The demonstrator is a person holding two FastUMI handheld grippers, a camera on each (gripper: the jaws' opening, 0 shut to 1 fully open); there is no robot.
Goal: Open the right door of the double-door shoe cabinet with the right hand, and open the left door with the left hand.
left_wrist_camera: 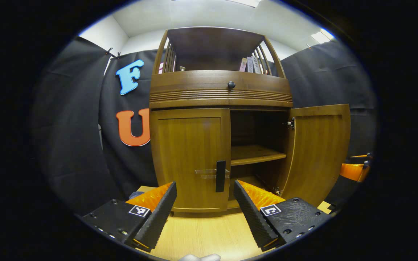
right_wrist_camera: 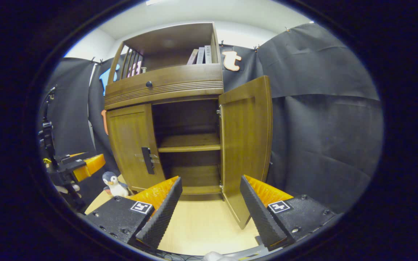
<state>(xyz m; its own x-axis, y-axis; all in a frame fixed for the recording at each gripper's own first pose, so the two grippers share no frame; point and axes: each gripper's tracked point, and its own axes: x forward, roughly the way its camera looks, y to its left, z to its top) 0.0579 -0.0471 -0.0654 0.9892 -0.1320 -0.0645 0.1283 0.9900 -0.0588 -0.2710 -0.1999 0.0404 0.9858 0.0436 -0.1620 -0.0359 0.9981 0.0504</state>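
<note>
Cabinet (left_wrist_camera: pixel 220 90) stands on the worktop (left_wrist_camera: pixel 209 232), its right door (left_wrist_camera: pixel 319 152) swung open, its left door (left_wrist_camera: pixel 191 159) closed. Left claw (left_wrist_camera: pixel 205 206), fingers apart, hovers just before the left door's handle (left_wrist_camera: pixel 220 176). Right claw (right_wrist_camera: pixel 210 208), also apart, sits near the open door, touching nothing

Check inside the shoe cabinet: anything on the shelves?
Behind the open right door, one bare wooden shelf and the bare bottom board show. The closed left door hides the left half, and the back corners are too dark to tell.
</note>
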